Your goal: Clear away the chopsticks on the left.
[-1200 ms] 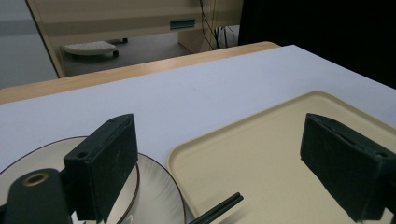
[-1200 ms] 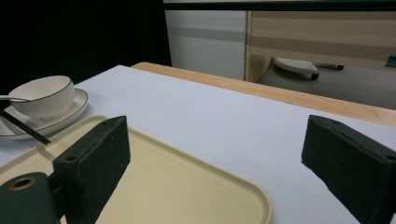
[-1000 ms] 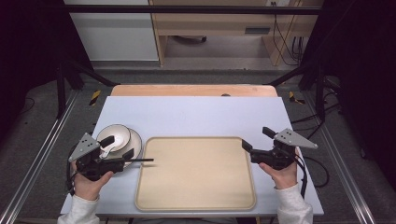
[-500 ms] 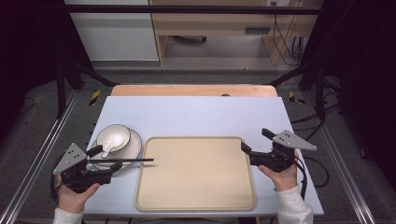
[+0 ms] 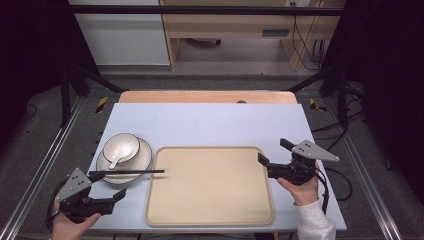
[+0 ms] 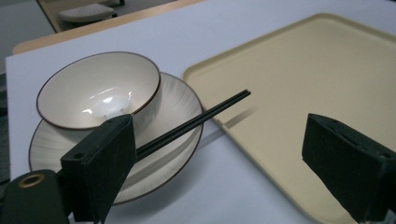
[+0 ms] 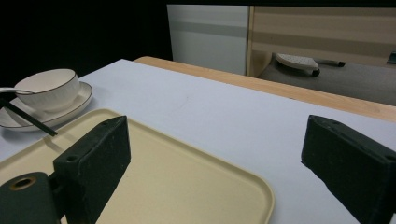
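The left tool hovers over the near left corner of the surface, its jaws spread wide with nothing between them. The black chopsticks lie just beyond it — in the left gripper view they run out from behind the left jaw, apart from both jaws as far as can be seen. They lie as a close pair, thin and straight, their handle ends across the near rim of the white plate and their tips reaching over the left edge of the beige tray, so they bridge the gap between plate and tray. In the left gripper view the tips hang just above the tray's raised rim and cast a soft shadow on it. The plate has a fine dark edge, and on it sits a white bowl with a dark brown rim; a white spoon leans out of the bowl toward the near side. The tray is flat and bare, with rounded corners, and fills the middle of the near half of the surface. The right tool is held at the tray's right edge, well apart from the chopsticks — its jaws are also spread and hold nothing.
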`<state>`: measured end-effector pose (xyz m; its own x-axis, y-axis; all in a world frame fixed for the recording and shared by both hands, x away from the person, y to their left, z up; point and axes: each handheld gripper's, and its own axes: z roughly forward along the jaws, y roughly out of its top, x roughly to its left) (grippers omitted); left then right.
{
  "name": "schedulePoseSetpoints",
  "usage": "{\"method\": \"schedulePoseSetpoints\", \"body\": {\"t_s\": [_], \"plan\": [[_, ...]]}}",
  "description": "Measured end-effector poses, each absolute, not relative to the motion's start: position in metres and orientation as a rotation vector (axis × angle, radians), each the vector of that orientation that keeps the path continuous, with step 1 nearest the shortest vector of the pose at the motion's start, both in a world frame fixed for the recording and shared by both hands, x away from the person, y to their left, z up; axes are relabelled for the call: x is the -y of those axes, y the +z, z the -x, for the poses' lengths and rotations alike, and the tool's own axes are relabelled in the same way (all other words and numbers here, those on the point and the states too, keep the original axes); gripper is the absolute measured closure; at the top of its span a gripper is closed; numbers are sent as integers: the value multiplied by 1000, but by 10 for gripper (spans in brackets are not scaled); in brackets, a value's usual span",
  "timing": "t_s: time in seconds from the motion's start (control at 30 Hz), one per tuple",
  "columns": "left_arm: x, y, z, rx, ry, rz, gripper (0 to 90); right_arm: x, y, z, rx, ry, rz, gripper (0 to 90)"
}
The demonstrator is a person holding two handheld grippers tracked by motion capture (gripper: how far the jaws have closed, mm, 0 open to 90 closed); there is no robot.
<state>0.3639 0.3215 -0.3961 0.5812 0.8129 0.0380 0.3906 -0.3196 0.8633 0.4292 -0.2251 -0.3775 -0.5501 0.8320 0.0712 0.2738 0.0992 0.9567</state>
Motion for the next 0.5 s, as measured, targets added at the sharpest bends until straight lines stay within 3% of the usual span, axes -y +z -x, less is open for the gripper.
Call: {"method": "schedulePoseSetpoints", "body": {"t_s": [0.5], "plan": [[-330,-434,-391,-1112,625,-2044,131,219,-381,-432,-1913,1452,-1077,83]]}}
